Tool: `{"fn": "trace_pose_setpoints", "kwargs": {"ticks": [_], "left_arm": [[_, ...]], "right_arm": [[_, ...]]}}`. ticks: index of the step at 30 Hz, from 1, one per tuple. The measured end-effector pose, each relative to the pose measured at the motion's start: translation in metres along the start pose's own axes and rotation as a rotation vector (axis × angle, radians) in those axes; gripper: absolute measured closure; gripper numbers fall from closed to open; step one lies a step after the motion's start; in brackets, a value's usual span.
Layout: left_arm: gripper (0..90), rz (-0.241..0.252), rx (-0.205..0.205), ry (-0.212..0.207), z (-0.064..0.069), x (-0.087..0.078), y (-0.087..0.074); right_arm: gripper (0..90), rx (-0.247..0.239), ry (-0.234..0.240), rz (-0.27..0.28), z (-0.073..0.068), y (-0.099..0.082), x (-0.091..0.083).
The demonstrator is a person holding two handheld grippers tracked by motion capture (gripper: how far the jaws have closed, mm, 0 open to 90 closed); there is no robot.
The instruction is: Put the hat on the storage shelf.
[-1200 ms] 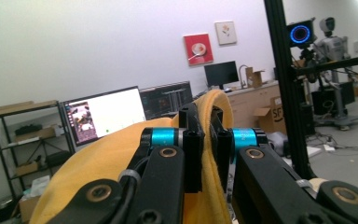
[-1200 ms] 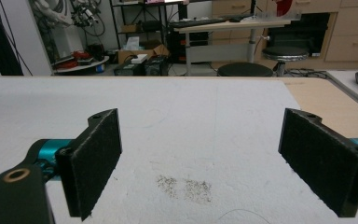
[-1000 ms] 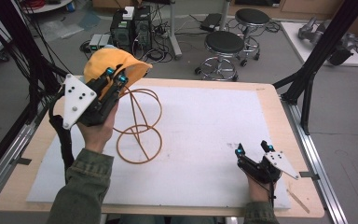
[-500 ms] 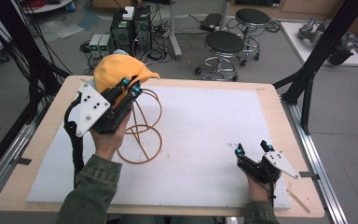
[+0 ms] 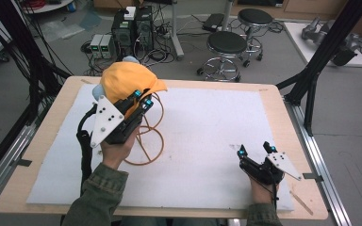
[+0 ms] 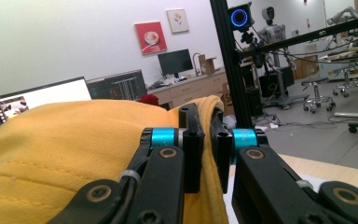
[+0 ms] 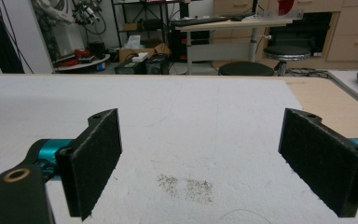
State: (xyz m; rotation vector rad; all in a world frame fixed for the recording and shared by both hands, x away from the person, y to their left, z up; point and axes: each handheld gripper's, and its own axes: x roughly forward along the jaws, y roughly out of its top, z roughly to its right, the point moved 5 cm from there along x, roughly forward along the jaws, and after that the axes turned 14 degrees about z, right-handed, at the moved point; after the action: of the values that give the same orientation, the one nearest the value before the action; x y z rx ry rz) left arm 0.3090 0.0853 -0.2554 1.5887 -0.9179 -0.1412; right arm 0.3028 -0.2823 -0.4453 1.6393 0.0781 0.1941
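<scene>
An orange-yellow cap (image 5: 122, 80) sits at the back left of the white mat on some upright thing; a grey-blue part (image 5: 95, 92) shows under its left side. My left gripper (image 5: 141, 98) is shut on the cap's brim, and in the left gripper view the yellow fabric (image 6: 209, 140) is pinched between the two black jaws. An orange wire stand (image 5: 147, 136) with looped rings stands on the mat just right of my left hand. My right gripper (image 5: 255, 150) rests near the front right of the mat, open, with nothing between its pads (image 7: 95, 158).
A white mat (image 5: 207, 117) covers most of the wooden table (image 5: 283, 108). A faint dirty patch (image 7: 186, 185) marks the mat ahead of the right gripper. Two stools (image 5: 226, 44) and computer boxes (image 5: 132, 26) stand on the floor beyond the far edge.
My left gripper has swung right and toward the table's middle, its jaws staying at the cap's brim. The right gripper has stayed put.
</scene>
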Motion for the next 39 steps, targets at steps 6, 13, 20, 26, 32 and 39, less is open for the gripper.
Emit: {"fn": "trace_pose_setpoints", "kwargs": {"ticks": [6,13,20,26,32,39], "left_arm": [[86.8,-0.01,-0.019,-0.013,0.003,-0.001,-0.007],[86.8,-0.043,-0.062,-0.031,0.004,-0.006,-0.017],[86.8,-0.07,-0.088,-0.047,0.008,-0.012,-0.027],[86.8,-0.104,-0.104,-0.043,0.013,-0.015,-0.04],[86.7,-0.119,-0.104,-0.046,0.018,-0.019,-0.046],[86.7,-0.146,-0.103,-0.052,0.022,-0.025,-0.054]], "right_arm": [[12.1,-0.001,0.002,0.002,0.0,0.0,0.0],[12.1,0.008,-0.001,-0.007,-0.001,-0.001,0.0],[12.1,0.004,0.002,-0.009,-0.001,-0.001,0.0],[12.1,0.003,0.001,-0.01,-0.001,-0.001,0.0],[12.1,0.003,-0.001,-0.01,-0.001,-0.001,0.001],[12.1,-0.001,0.0,-0.011,-0.001,-0.001,0.001]]}}
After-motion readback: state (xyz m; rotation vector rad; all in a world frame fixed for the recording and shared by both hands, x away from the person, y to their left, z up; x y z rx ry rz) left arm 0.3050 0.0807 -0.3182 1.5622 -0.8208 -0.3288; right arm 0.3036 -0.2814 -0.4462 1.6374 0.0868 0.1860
